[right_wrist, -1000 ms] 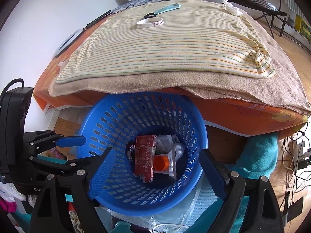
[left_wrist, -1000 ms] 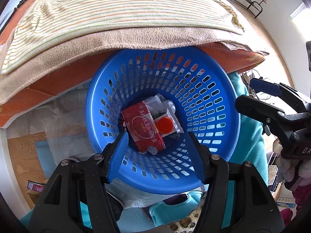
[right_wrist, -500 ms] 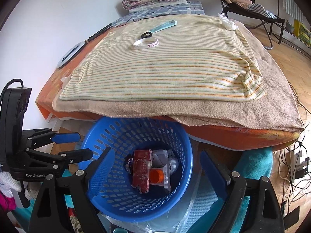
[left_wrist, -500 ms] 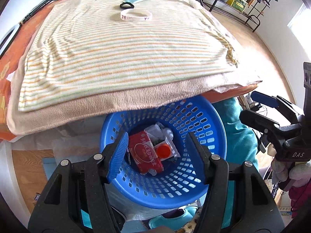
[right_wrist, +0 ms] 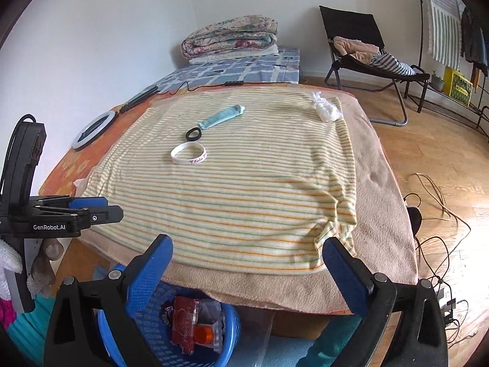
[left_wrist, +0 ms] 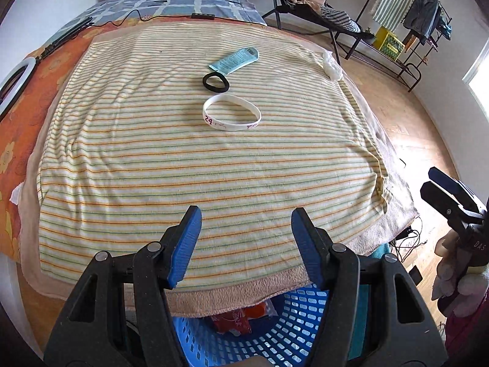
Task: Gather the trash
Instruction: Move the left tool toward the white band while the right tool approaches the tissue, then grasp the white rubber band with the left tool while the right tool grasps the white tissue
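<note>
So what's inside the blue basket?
The blue basket holds a red packet, an orange cap and clear wrappers. The hand-held gripper hides the rest.

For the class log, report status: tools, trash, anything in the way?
Left tool and right tool open, empty. Basket holds wrappers; crumpled tissue and blue tube lie on the striped blanket. Nothing blocking.

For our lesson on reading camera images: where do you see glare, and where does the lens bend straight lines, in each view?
Left wrist view: the striped blanket bulges like a dome, its stripes curving; window glare washes out the wooden floor at right. Right wrist view: the floor burns out to white at the right edge; dark lens corners frame both views.
</note>
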